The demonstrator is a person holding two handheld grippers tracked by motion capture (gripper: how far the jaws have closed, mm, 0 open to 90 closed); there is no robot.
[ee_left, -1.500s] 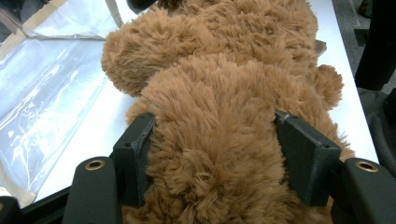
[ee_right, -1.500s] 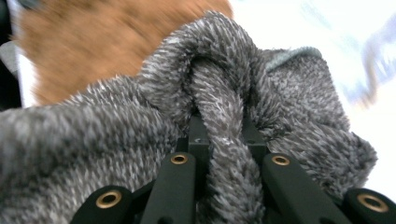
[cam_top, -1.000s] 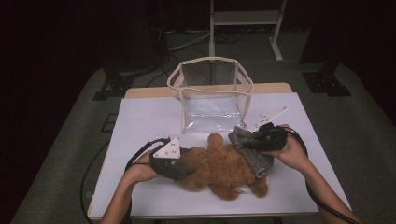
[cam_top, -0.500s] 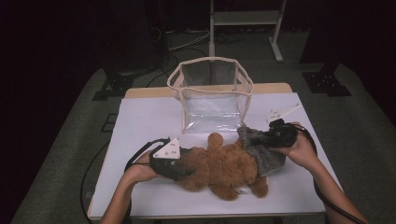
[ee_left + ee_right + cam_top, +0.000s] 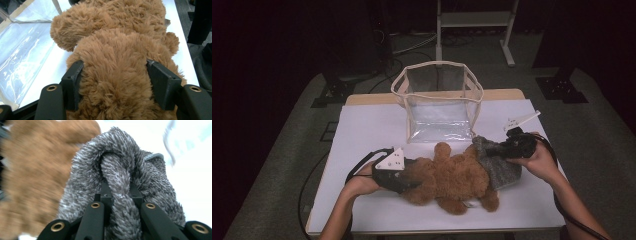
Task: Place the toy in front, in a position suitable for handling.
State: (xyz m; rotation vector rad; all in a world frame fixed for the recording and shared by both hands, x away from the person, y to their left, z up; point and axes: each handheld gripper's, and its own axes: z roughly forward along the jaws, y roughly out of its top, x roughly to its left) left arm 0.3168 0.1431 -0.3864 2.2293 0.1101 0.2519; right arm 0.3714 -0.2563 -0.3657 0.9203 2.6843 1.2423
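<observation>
A clear plastic bag [image 5: 439, 107] with cream trim stands open near the far edge of the white table [image 5: 367, 130], about midway along it, its mouth upward. A strip of bare wood [image 5: 372, 98] shows along that far edge. Beyond the table, a pale metal frame [image 5: 474, 22] stands on the grey carpeted floor [image 5: 297, 150].

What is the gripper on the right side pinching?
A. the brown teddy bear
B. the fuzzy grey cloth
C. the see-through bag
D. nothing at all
B: in the right gripper view, the jaws of the right gripper are shut on a fold of the fuzzy grey cloth, while the brown teddy bear sits between the jaws of the left gripper, and the see-through bag stands apart behind them.
</observation>
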